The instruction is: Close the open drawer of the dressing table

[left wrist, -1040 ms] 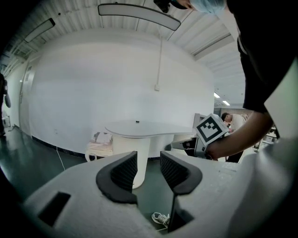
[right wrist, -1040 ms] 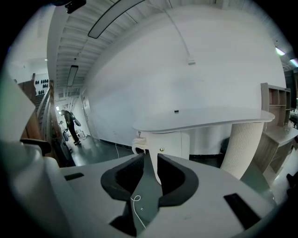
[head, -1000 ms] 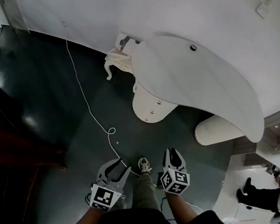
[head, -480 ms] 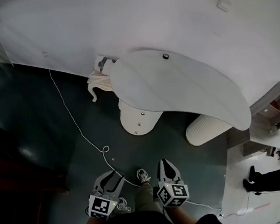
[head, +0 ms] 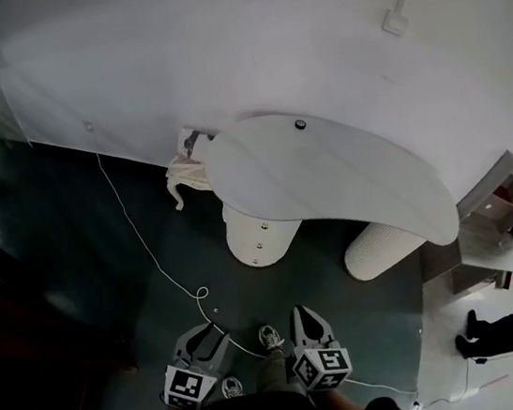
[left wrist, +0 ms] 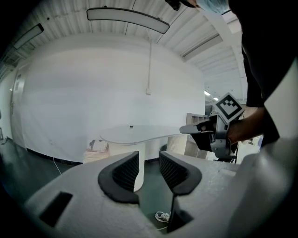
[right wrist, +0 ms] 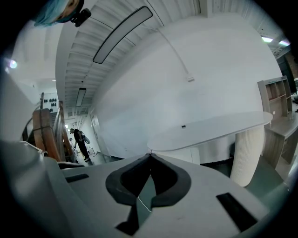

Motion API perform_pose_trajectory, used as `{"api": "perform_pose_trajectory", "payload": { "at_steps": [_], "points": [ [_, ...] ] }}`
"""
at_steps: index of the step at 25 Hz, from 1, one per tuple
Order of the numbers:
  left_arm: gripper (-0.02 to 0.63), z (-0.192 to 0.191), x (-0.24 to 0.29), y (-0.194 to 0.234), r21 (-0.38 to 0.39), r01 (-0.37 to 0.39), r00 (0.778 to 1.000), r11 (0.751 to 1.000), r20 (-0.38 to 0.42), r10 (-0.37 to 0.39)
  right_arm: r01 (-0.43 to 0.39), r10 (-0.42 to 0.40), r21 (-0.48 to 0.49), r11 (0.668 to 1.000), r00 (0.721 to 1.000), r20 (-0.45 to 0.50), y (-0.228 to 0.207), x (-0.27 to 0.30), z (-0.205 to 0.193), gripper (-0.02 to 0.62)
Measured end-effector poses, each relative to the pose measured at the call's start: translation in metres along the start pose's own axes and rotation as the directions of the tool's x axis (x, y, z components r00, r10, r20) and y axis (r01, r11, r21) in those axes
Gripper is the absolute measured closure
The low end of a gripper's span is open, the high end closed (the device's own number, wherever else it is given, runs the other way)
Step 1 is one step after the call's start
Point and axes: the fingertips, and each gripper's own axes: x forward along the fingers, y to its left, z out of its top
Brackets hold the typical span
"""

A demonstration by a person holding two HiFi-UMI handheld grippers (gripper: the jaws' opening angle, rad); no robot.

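The person stands well back from the desk (head: 328, 175), which sits against the white wall (head: 215, 44) at twelve o'clock from them. Both tools are held low in front of the body, side by side, pointing toward the desk and touching nothing. The left tool (head: 204, 337) has its jaws apart and closing, with only air between the pads. The right tool (head: 305, 314) has its jaws pressed together, empty. A shoe (head: 270, 337) shows on the dark floor (head: 71, 235) between them.

The drawer unit (head: 259, 235), a rounded pale pedestal with small knobs down its front, stands under the desk's left end, at twelve o'clock from the tools and well apart from them. Whether a drawer stands out of it I cannot tell from here. A ribbed leg (head: 381, 250) carries the desk's other end, at four o'clock from the unit. A small dark thing (head: 300, 124) lies on the desk top near the wall.

A cream cloth (head: 184, 173) hangs at ten o'clock from the unit. A white cable (head: 201, 293) trails across the floor toward the tools. Someone sits (head: 501, 331) at three o'clock
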Motion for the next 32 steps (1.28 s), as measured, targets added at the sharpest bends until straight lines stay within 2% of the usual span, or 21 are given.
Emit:
{"api": "perform_pose_trajectory", "payload": {
  "at_steps": [4, 9, 19, 22, 32],
  "points": [
    [0.48, 0.01, -0.009, -0.003, -0.013, -0.004, 1.0, 1.0, -0.018, 0.004, -0.02, 0.02, -0.004, 1.0, 1.0, 0.0, 0.007, -0.003, 0.004, 0.592],
    [0.506, 0.013, -0.015, 0.001, 0.041, -0.017, 0.999, 0.999, 0.033, 0.015, -0.039, 0.039, -0.004, 0.999, 0.999, 0.008, 0.014, -0.006, 0.004, 0.592],
    [0.566, 0.018, -0.037, 0.003, 0.039, -0.034, 0.999, 0.999, -0.005, 0.034, -0.058, 0.058, -0.017, 0.998, 0.998, 0.009, 0.029, -0.012, 0.003, 0.592],
    [0.575, 0.014, -0.039, 0.01, 0.065, -0.059, 0.998, 0.996, 0.028, 0.057, -0.067, 0.068, -0.023, 0.997, 0.998, 0.007, 0.032, -0.013, 0.004, 0.592],
    [0.588, 0.013, -0.053, 0.0, 0.026, -0.069, 0.997, 0.997, -0.016, 0.07, -0.087, 0.085, -0.059, 0.994, 0.996, -0.033, 0.037, -0.021, -0.014, 0.592]
  ]
}}
